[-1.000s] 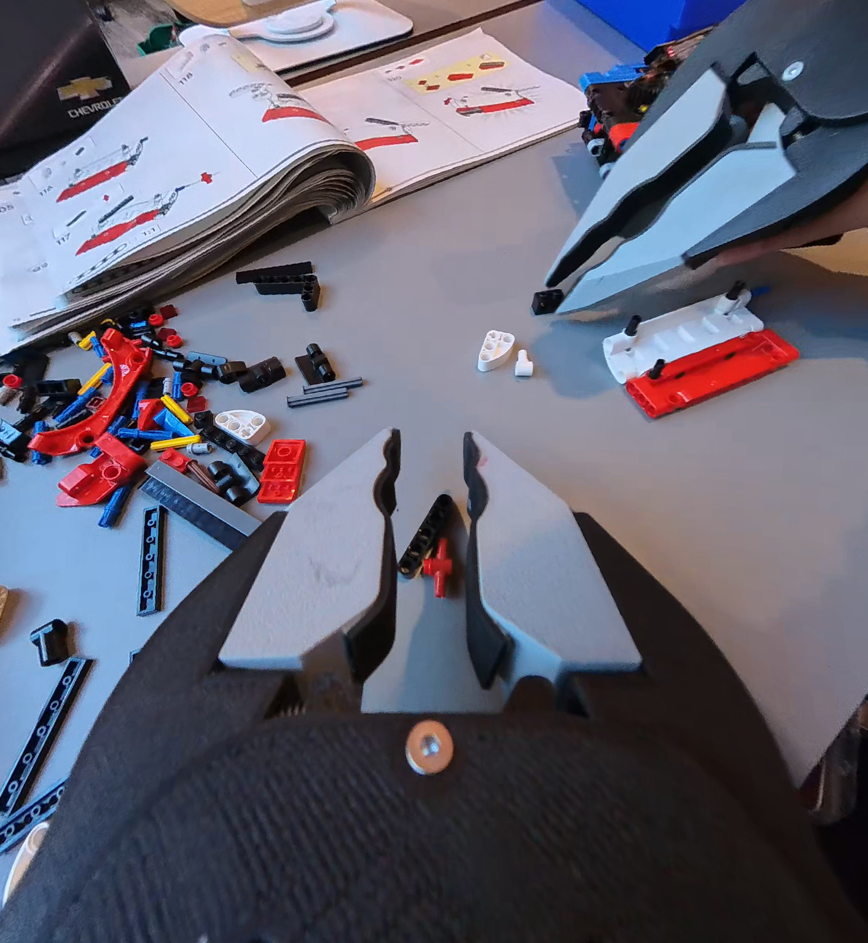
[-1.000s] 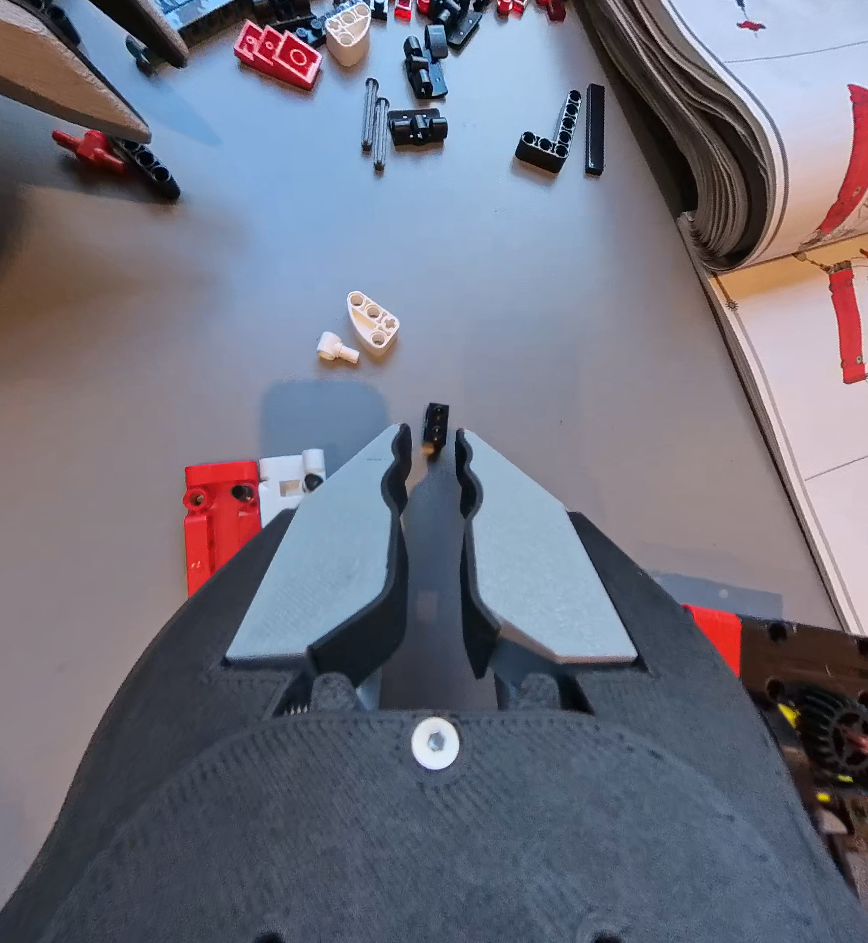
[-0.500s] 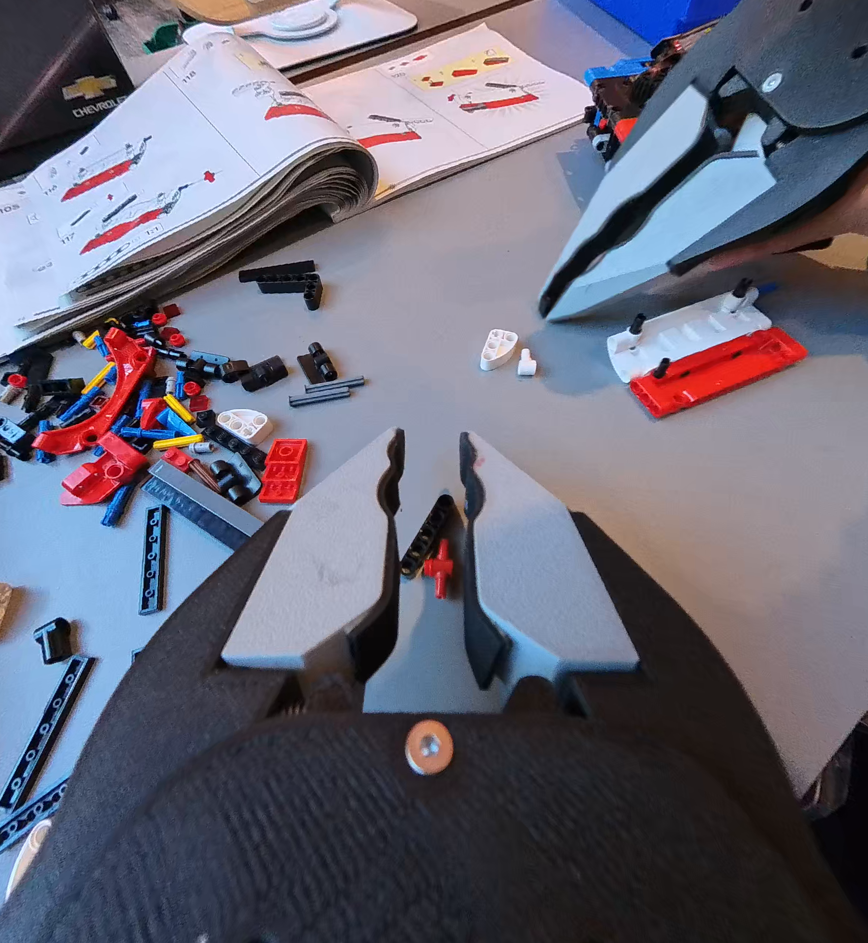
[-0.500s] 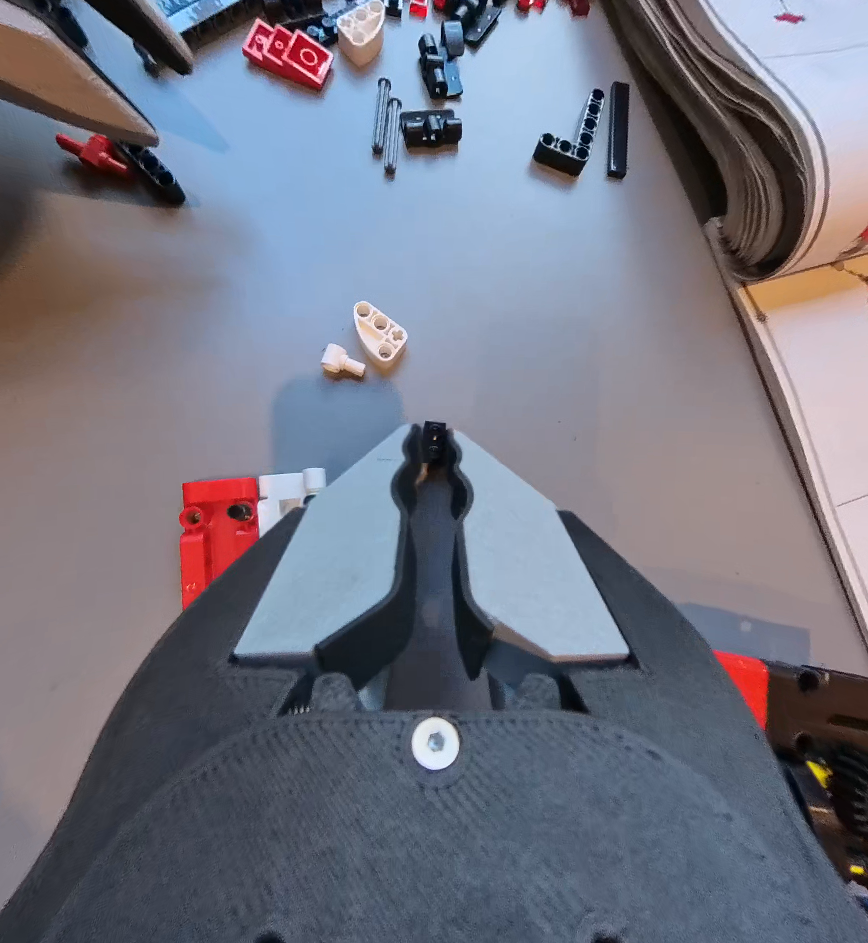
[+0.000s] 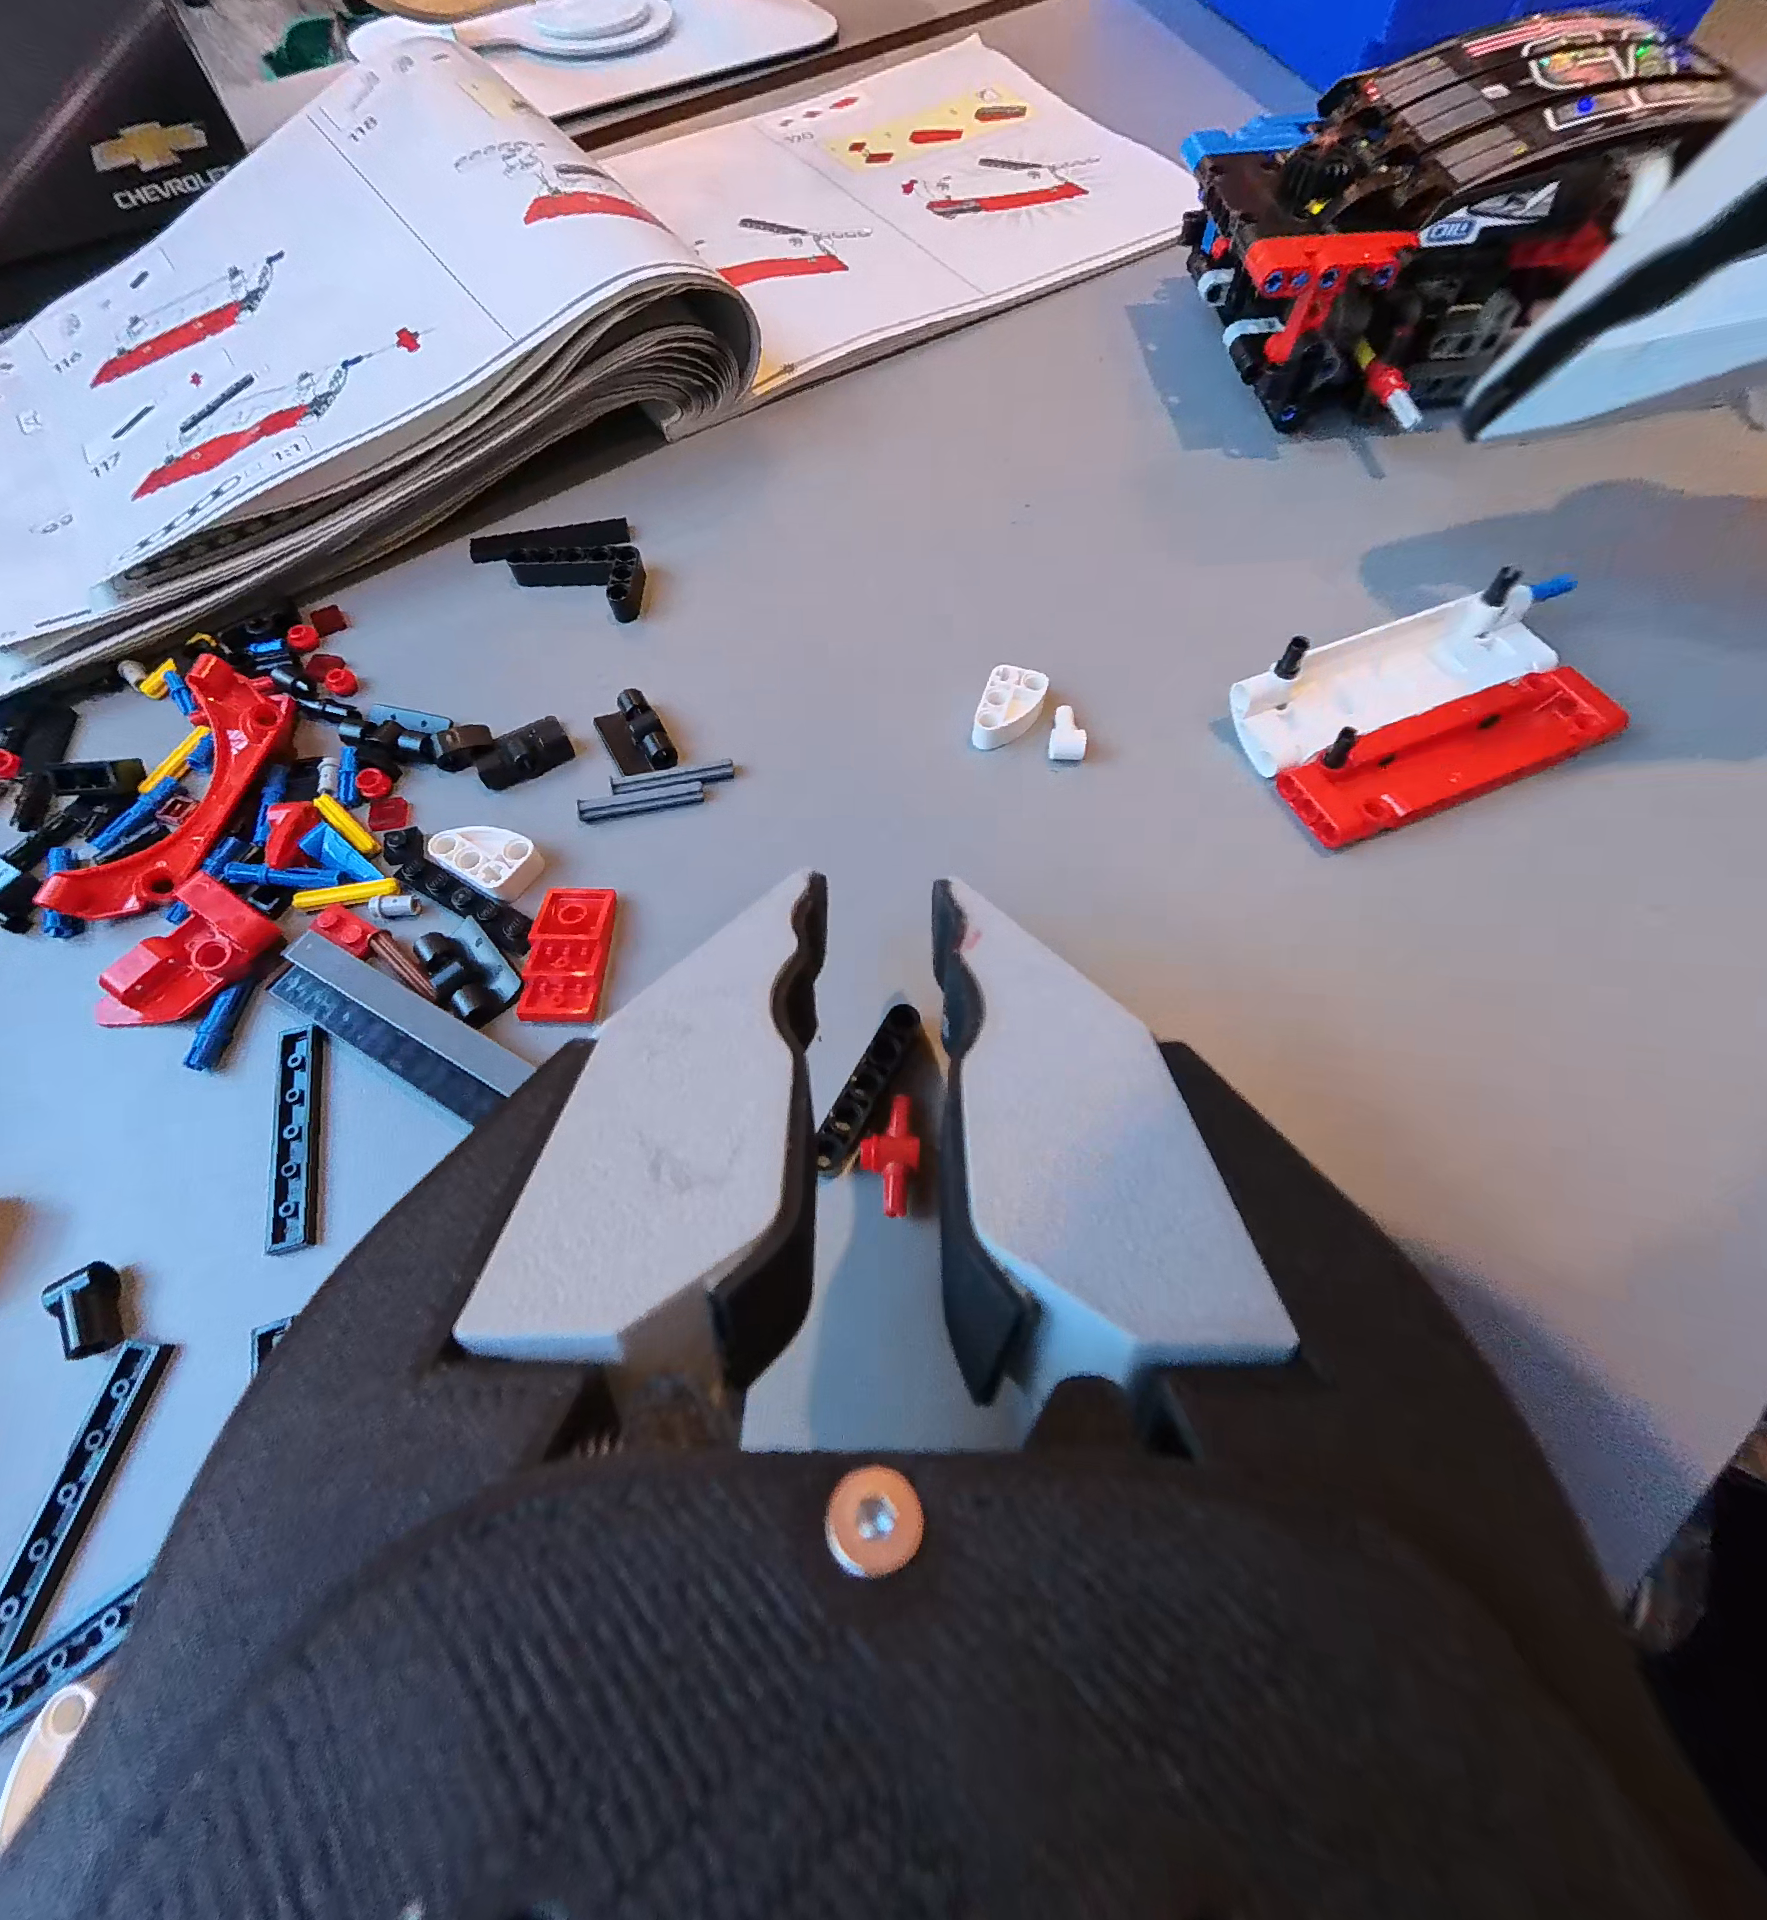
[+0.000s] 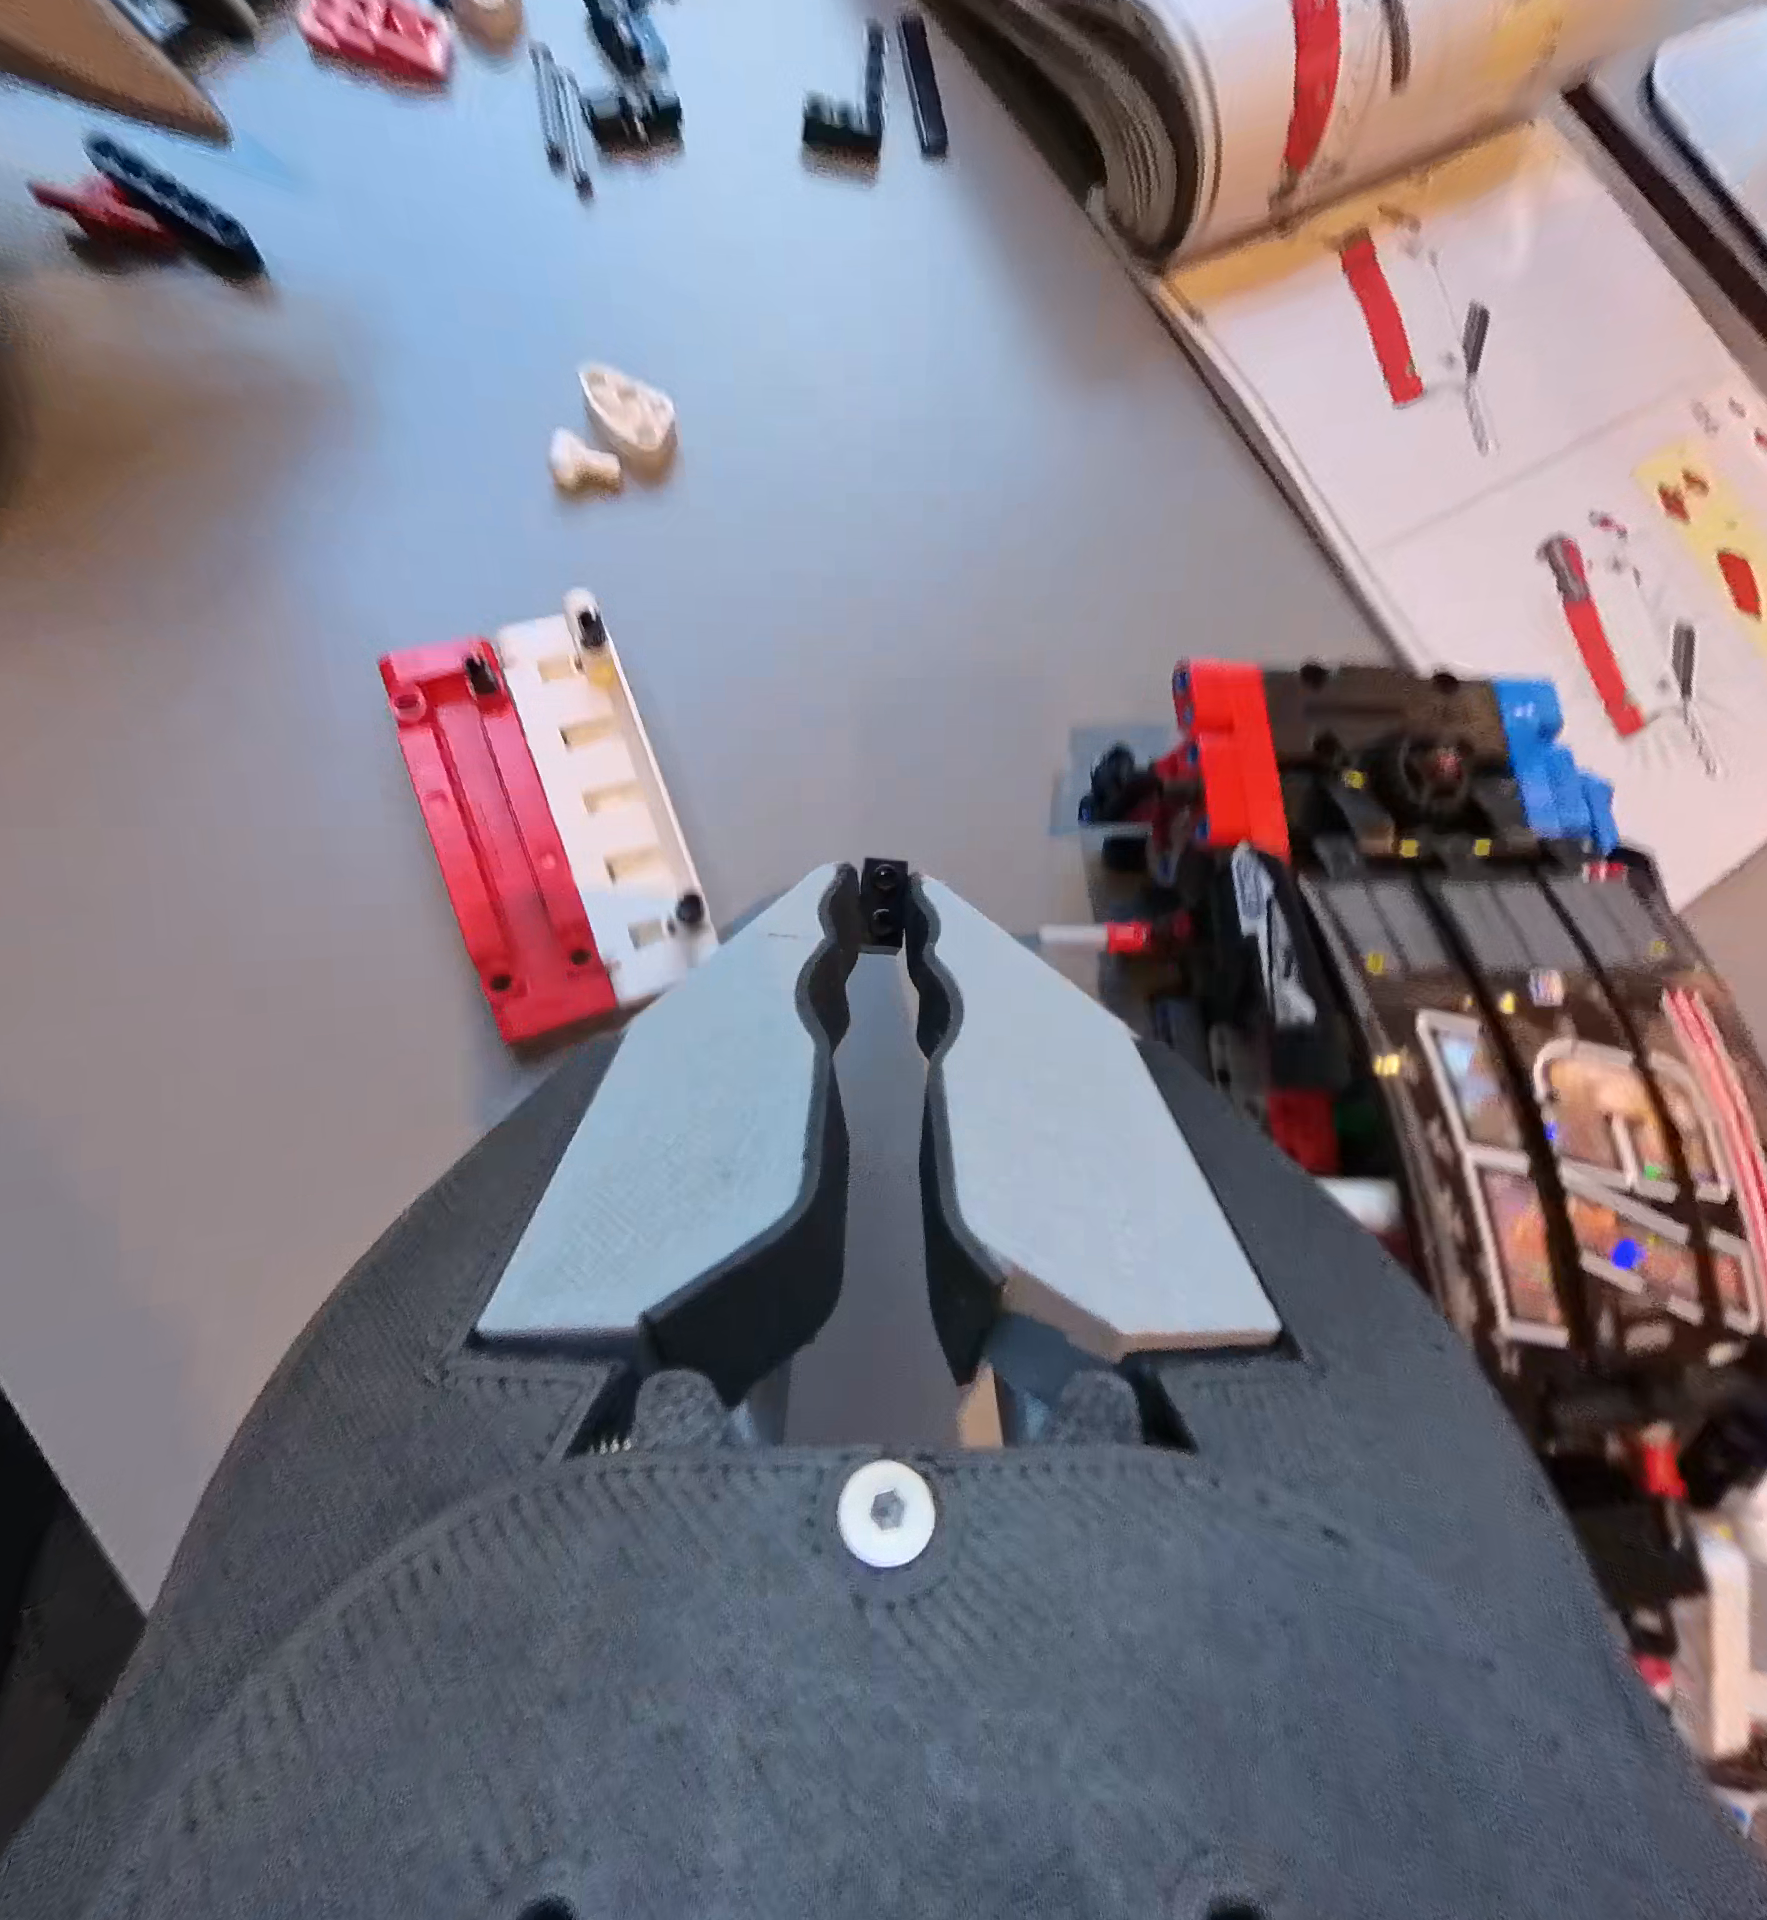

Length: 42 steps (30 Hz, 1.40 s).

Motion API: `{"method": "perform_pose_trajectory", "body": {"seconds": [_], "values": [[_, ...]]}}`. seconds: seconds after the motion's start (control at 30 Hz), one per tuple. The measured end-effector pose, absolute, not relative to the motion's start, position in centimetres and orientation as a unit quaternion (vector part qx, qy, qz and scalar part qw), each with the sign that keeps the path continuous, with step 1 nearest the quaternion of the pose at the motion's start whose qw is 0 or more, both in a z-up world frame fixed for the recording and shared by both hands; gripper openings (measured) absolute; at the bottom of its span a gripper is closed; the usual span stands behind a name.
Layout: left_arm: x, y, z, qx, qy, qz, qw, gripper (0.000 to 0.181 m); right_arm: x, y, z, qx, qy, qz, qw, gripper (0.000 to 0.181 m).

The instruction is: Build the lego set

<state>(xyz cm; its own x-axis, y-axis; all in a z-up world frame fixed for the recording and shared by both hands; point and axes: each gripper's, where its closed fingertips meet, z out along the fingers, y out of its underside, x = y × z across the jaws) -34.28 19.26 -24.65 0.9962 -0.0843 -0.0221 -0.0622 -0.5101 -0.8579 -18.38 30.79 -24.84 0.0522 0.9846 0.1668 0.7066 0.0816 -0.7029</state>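
Small black brick (image 6: 881, 902) in right tool (image 6: 880, 883) tips (above table)

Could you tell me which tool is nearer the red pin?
Left. The left tool hangs over the red pin; the right tool is far off, beside the car.

- The open instruction booklet (image 5: 359, 291) carries printed step numbers beside its drawings.
- The dark box (image 5: 58, 135) at the tabletop's far left bears a gold emblem and a white brand word.
- The car model (image 6: 1544, 1122) wears stickers, too blurred to read.
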Motion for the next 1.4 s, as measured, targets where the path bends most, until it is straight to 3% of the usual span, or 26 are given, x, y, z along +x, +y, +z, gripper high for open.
{"method": "perform_pose_trajectory", "body": {"seconds": [0.3,1.4], "values": [[-34.0,19.2,-24.8,-0.87,0.051,0.006,0.49,0.027,-15.6,30.9,-27.3,-0.656,-0.651,0.196,0.329,0.007],[-33.3,18.9,-23.8,-0.854,0.059,-0.037,0.516,0.025,-16.0,30.8,-28.4,-0.646,-0.65,0.207,0.343,0.007]]}}
